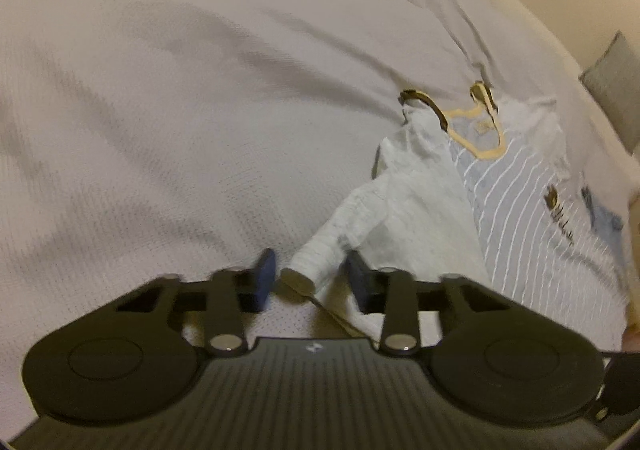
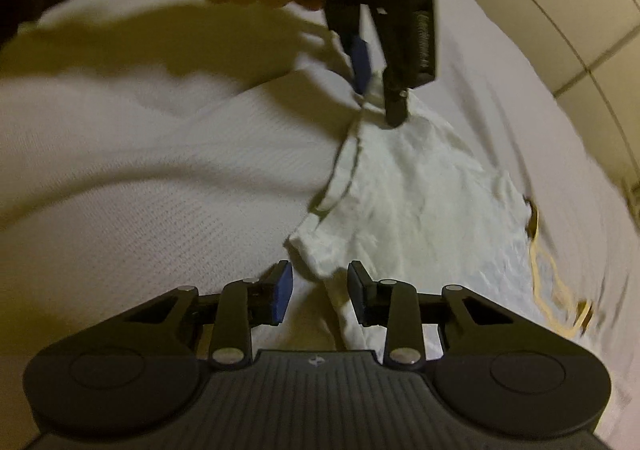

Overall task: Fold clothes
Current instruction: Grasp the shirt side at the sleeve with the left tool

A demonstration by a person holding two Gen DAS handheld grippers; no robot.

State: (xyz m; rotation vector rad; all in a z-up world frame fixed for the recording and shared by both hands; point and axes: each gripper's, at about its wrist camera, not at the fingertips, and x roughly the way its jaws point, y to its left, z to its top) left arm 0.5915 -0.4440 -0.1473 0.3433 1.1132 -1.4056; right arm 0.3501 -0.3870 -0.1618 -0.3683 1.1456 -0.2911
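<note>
Small long-sleeved top, white sleeves, pale-blue striped front, lies spread on white bedspread.

Left gripper: fingers apart, straddling sleeve cuff, not closed on it. In right wrist view left gripper sits at top's far edge.

Right gripper: fingers apart, white corner of top between them, unclamped.

Risks, as judgement:
- one side closes short, catches single layer; fold skews.
- grip takes bedspread with sleeve; bedspread lifts too.
- uneven lift between grippers bunches thin fabric.
- both views blurred; exact contact unclear.
</note>
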